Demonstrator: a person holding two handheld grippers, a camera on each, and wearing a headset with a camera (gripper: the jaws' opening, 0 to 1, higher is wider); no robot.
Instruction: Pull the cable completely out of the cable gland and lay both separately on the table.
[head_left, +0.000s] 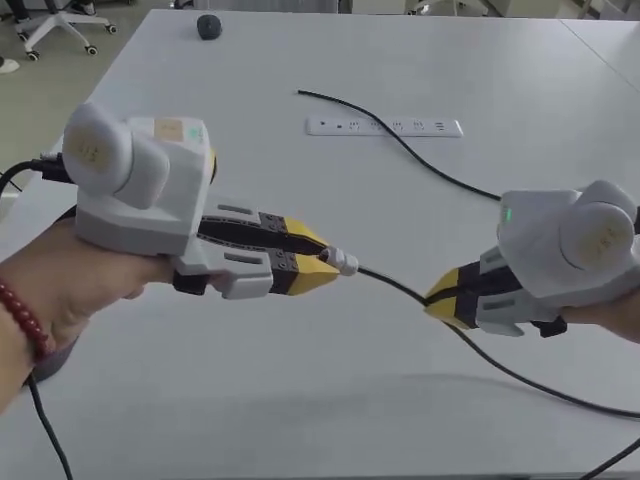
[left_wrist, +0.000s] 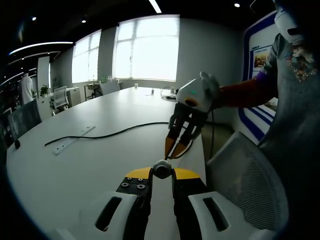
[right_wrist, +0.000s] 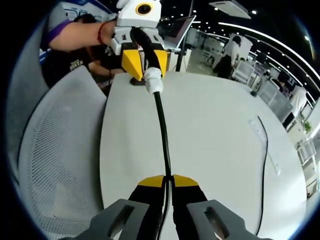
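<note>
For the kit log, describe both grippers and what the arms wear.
Left gripper and right gripper: grey-white bodies, black jaws with yellow tips. Green light on the right one. Red bead bracelet on the left wrist; red sleeve on the right arm.

Near tabletop (head_left: 250, 400) bare, free to pass. Cable (head_left: 395, 287) strung mid-air bars crossing there. Far side: power strip (head_left: 384, 127), small dark object (head_left: 208, 26), possibly a puck. Mesh chair (right_wrist: 55, 160) beside the edge.

Wide matte white tabletop (head_left: 300, 180) evenly, brightly lit, with a soft faint shadow across its near part. Beyond its far end, tall windows (left_wrist: 147, 50) blow out white. Fisheye bending at the gripper views' edges.
</note>
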